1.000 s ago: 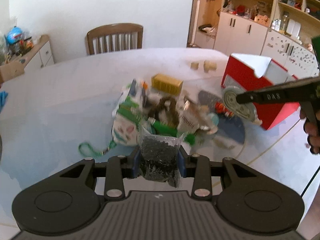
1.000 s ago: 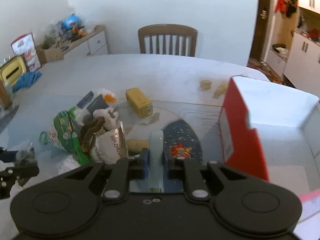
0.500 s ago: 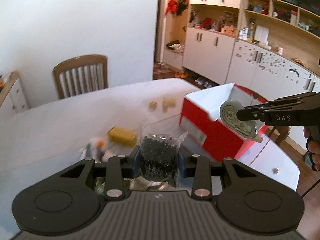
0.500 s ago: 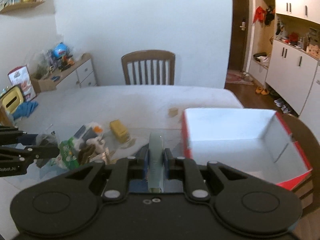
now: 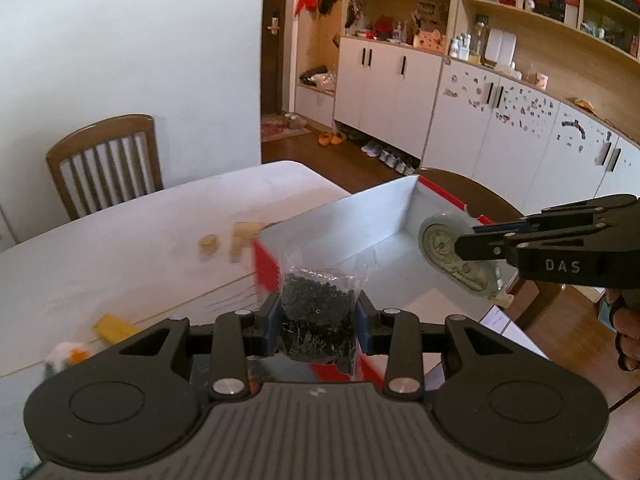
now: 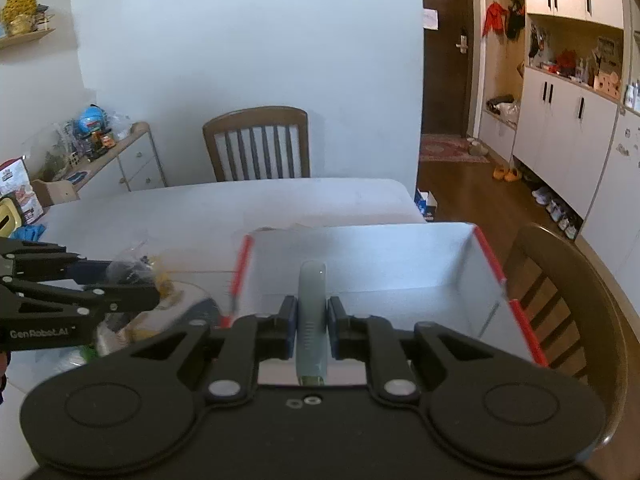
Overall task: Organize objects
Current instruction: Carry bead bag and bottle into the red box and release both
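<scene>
My left gripper (image 5: pixel 318 320) is shut on a clear bag of small black pieces (image 5: pixel 318 306), held over the near left corner of the red box (image 5: pixel 266 266) with its white inside. My right gripper (image 6: pixel 313 322) is shut on a flat grey-green disc-shaped gadget (image 6: pixel 312 320), seen edge-on, above the open red box (image 6: pixel 492 258). In the left wrist view the same disc (image 5: pixel 460 258) hangs over the box's right side in the right gripper (image 5: pixel 472 246). The right wrist view shows the left gripper (image 6: pixel 136 280) with the bag at the left, beside the box.
On the white table (image 5: pixel 120 248) lie a yellow block (image 5: pixel 114 326), two small wooden pieces (image 5: pixel 224 242) and a pile of packets (image 6: pixel 132 320). Wooden chairs (image 6: pixel 258 144) (image 6: pixel 568 304) stand behind and right of the table. White cupboards (image 5: pixel 500 128) line the right wall.
Both grippers have swung to the right and risen, away from the pile of packets and over the red box, each keeping hold of its object.
</scene>
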A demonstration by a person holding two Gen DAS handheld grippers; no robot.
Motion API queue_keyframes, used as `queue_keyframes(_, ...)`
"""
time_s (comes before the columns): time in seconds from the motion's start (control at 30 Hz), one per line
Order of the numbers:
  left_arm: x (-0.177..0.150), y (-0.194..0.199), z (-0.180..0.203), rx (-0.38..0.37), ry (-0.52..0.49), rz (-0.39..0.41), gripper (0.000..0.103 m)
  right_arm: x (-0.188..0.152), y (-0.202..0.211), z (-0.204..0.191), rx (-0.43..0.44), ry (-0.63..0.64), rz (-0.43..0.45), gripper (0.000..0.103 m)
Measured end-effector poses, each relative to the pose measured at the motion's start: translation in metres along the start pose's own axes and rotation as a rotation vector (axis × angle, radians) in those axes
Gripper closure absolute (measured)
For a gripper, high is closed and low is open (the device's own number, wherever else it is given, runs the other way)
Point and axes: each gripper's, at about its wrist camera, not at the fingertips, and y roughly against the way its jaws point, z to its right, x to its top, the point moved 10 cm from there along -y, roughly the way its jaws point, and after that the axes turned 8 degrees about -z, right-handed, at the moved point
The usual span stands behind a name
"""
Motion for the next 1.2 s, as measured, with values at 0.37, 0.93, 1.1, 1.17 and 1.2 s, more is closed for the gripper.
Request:
queue_keyframes(0.37, 0.018, -0.082, 0.048, 0.024, -0.018, -0.126, 0.067, -0.015, -0.037, 0.063, -0.015, 0.001, -0.072, 0.089)
queue_keyframes(0.93, 0.027, -0.179, 0.074, 0.039, -0.032, -0.338, 0.067, -0.038, -0.092, 0.098, -0.070, 0.075, -0.182, 0.089)
queue_keyframes(1.1, 0.026, -0.202, 0.070, 0.033, 0.002, -0.415, 0.067, -0.042, -0.101, 0.093, -0.072, 0.129, -0.206, 0.089)
queue_keyframes(1.17, 0.027, -0.207, 0.068, 0.036, 0.005, -0.427, 0.067, -0.042, -0.104, 0.092, -0.068, 0.148, -0.215, 0.089)
queue_keyframes(1.2, 0.027, -0.210, 0.068, 0.032, 0.010, -0.438, 0.066, -0.043, -0.106, 0.090, -0.064, 0.159, -0.221, 0.089)
